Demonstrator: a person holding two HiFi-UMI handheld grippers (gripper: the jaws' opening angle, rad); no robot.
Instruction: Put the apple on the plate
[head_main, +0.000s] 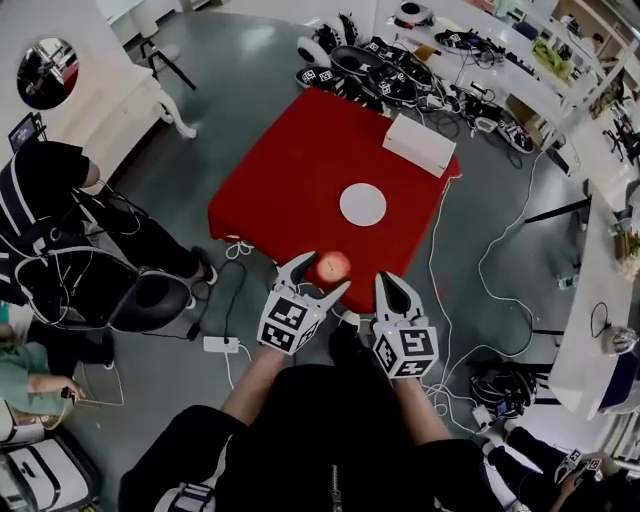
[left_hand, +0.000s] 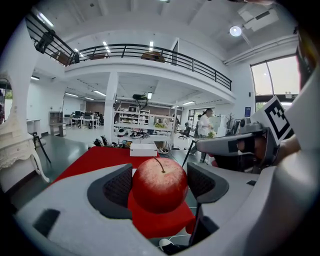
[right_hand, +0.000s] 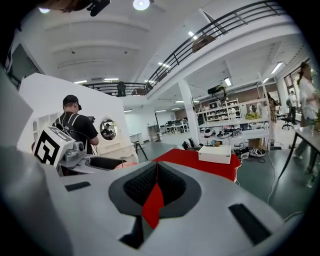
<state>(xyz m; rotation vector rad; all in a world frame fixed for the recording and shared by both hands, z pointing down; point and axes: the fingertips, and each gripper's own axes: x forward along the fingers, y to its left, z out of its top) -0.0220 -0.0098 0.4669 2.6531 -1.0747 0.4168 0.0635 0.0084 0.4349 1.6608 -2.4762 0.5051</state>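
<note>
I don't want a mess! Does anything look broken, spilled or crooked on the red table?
No, nothing stands out. The white plate lies flat and bare on the red table, the white box sits near its far edge, and the apple looks whole in the left gripper.

plate (head_main: 362, 204) mostly behind apple (left_hand: 159, 184), left gripper view

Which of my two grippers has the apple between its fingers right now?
The left gripper: the red apple sits gripped between its spread fingers. The right gripper has its fingers pressed together with nothing between them.
</note>
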